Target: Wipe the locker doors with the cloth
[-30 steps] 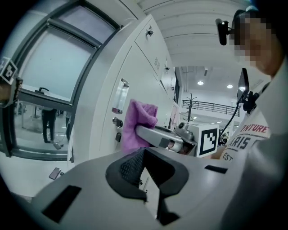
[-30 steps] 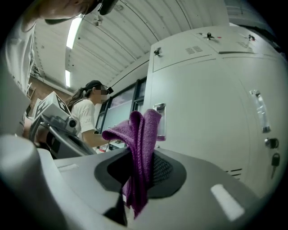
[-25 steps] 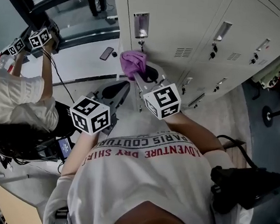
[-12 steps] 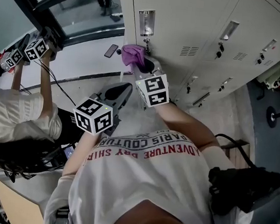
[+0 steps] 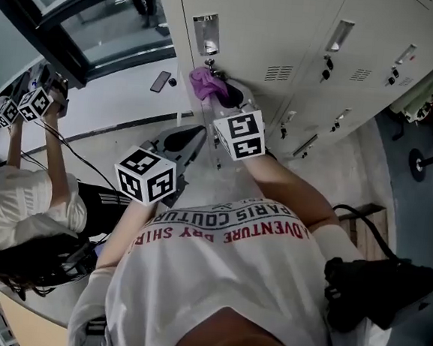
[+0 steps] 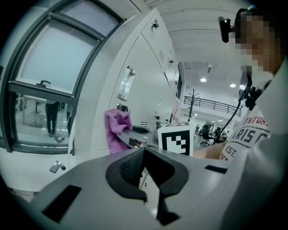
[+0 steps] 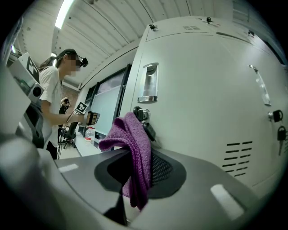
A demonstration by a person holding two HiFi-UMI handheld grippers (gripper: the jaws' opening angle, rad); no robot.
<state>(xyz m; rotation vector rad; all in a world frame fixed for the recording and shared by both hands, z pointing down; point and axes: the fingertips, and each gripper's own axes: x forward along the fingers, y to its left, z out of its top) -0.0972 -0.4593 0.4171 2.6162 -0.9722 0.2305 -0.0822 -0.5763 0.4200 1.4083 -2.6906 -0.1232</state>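
**Purple cloth up at the lock**

The right tool (image 7: 135, 173) is clamped on a purple cloth (image 7: 135, 148) that is folded over its jaws. It holds the cloth at the grey locker door (image 7: 202, 90), just beside the lock with its keys (image 7: 143, 117) and below the recessed handle (image 7: 148, 83). The left tool (image 6: 143, 164) hangs back from the door — jaws together, nothing between them.

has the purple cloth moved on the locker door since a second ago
Yes, slightly: the cloth has crept up the locker door, nearer the metal handle above it.
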